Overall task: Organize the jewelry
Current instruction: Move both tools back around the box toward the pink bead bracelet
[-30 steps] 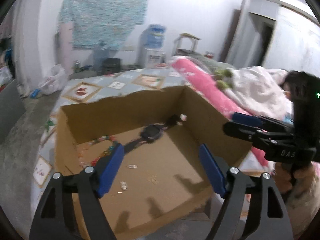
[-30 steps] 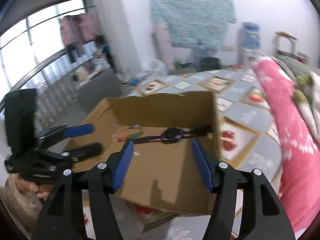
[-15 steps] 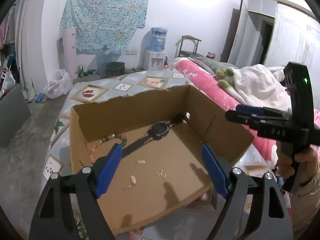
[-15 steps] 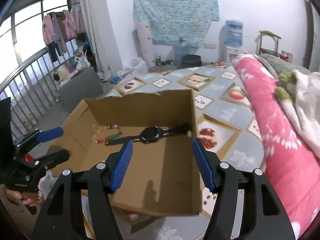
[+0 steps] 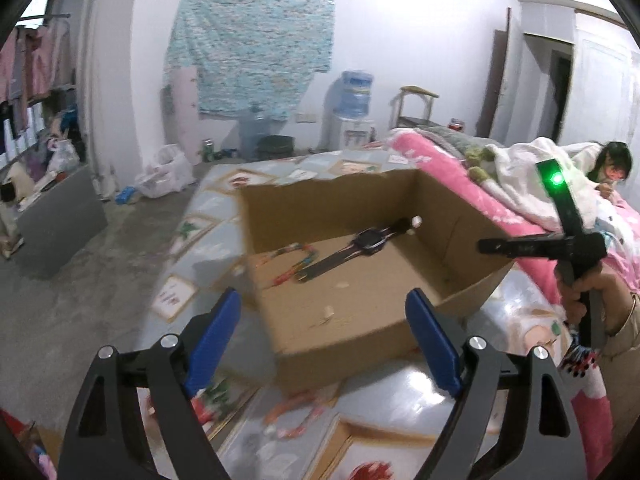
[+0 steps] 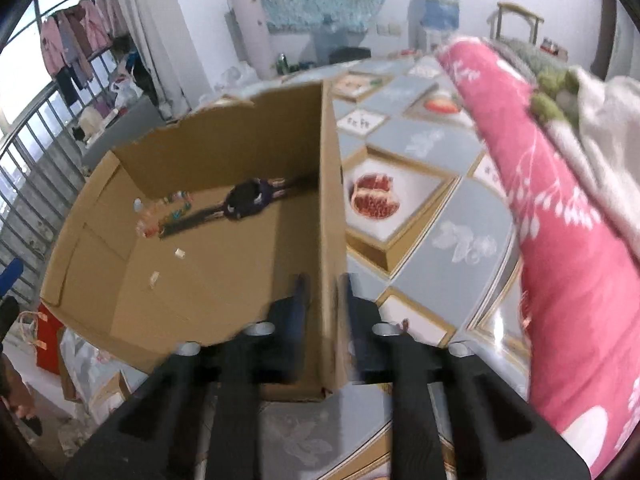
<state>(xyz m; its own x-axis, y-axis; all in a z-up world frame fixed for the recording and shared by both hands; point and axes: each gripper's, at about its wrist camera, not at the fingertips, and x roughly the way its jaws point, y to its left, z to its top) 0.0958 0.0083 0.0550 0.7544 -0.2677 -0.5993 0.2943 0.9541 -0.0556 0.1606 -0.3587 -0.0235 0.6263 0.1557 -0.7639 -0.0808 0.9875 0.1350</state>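
Both views are smeared by motion, so small things read poorly. Far left in the right wrist view, only a blue tip and a black edge of the left tongs (image 6: pixel 10 280) show, cut off by the frame. In the left wrist view those left tongs (image 5: pixel 322 338) stand wide apart, blue pads either side of the cardboard box's near-left corner, gripping nothing.

The cardboard box (image 5: pixel 360 316) is open-topped, plain brown, with a ragged torn rim, and it sits on a bed whose cover (image 6: pixel 420 140) is grey-blue with framed fruit prints. Inside, along the far wall, lie a string of coloured beads (image 5: pixel 294 262) and a dark watch (image 5: pixel 370 239) with its strap laid flat; a few pale specks on the box floor are too blurred to identify.

The right tongs (image 6: pixel 322 300) are closing on the box's right wall, one finger inside and one outside, and whether the pads are pressing yet is hard to tell through the blur. A hand (image 5: pixel 592 292) grips their handle. Right of the box lies a pink floral blanket (image 6: pixel 560 220).
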